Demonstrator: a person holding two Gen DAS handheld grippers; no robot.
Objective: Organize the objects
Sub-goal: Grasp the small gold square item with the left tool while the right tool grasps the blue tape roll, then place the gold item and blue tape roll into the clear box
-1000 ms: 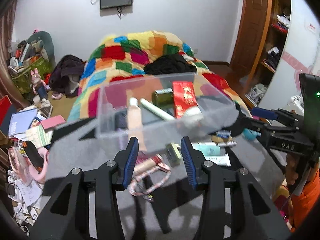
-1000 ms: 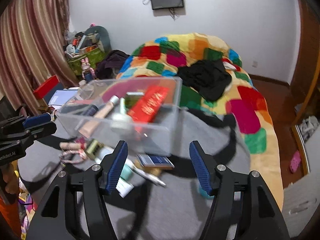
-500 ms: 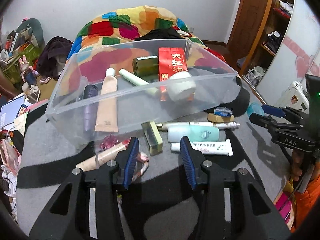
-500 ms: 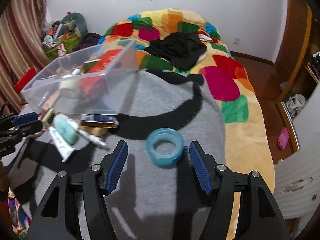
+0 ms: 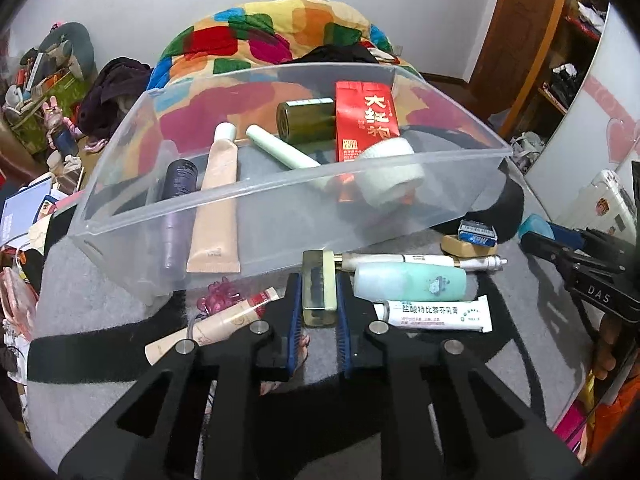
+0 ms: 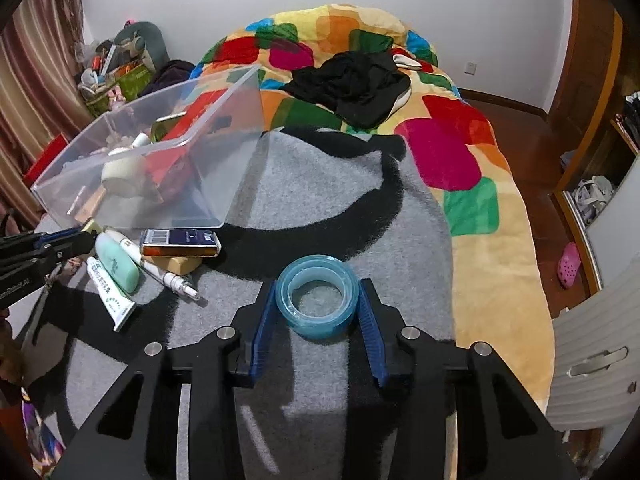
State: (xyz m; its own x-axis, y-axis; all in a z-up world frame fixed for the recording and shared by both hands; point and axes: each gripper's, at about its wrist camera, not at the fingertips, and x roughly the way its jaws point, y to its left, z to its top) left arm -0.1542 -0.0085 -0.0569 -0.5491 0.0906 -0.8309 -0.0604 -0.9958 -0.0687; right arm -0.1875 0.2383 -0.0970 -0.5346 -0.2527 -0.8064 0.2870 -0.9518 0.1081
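A clear plastic bin [image 5: 280, 200] on the grey blanket holds tubes, a green jar, a red box and a white roll. My left gripper [image 5: 319, 300] is shut on a small olive-green bottle [image 5: 318, 292] lying in front of the bin. My right gripper [image 6: 318, 300] is shut on a blue tape roll [image 6: 317, 296] that rests on the blanket right of the bin [image 6: 160, 168]. A teal bottle [image 5: 410, 283], a white tube [image 5: 436, 314], a white pen [image 5: 420, 260] and a beige tube [image 5: 212, 328] lie loose near the left gripper.
A blue card box [image 6: 180, 242] on a tan bar lies by the bin's corner. The bed with a patchwork quilt [image 6: 360, 52] and black clothing [image 6: 356, 84] is behind. Clutter lines the floor on the left [image 5: 36, 200]. A wardrobe stands on the right.
Both grippers dropped lower and forward. The left jaws closed on the olive bottle; the right jaws closed around the blue tape roll.
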